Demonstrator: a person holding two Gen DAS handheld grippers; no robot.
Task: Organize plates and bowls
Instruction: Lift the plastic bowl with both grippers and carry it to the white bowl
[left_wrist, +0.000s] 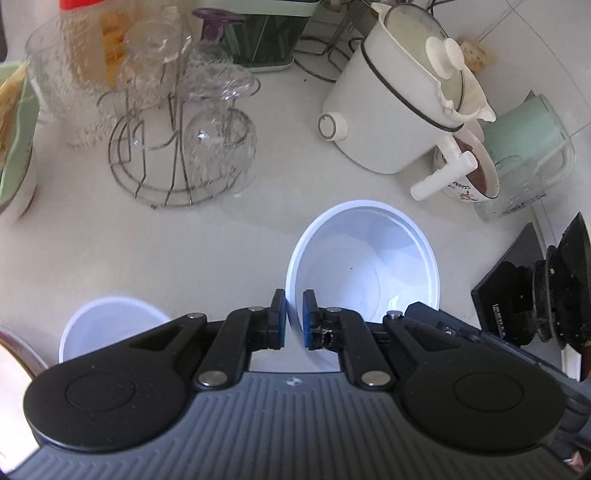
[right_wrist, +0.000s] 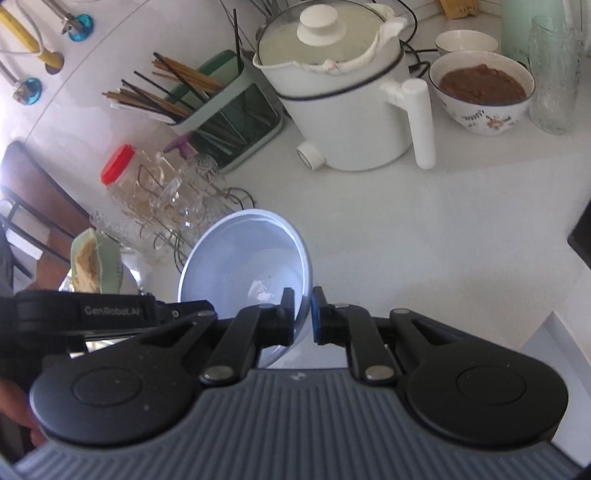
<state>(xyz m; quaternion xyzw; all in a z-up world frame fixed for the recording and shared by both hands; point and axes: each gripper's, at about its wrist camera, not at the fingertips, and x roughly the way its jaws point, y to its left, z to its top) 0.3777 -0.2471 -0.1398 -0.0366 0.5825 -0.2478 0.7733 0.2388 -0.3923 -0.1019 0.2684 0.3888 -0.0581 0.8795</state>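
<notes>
A white bowl (left_wrist: 364, 266) hangs tilted above the white counter, held from both sides. In the left wrist view my left gripper (left_wrist: 294, 308) is shut on the bowl's near left rim, with the wall pinched between the blue pads. In the right wrist view the same bowl (right_wrist: 243, 258) has its right rim clamped in my right gripper (right_wrist: 303, 308). A second white bowl (left_wrist: 107, 328) stands on the counter at the lower left, partly hidden behind the left gripper's body.
A white electric pot (right_wrist: 343, 99) with a lid stands at the back. Beside it are a bowl of brown food (right_wrist: 482, 92) and a mint kettle (left_wrist: 524, 136). A wire rack of upturned glasses (left_wrist: 184, 147) and a chopstick holder (right_wrist: 218, 110) stand to the left.
</notes>
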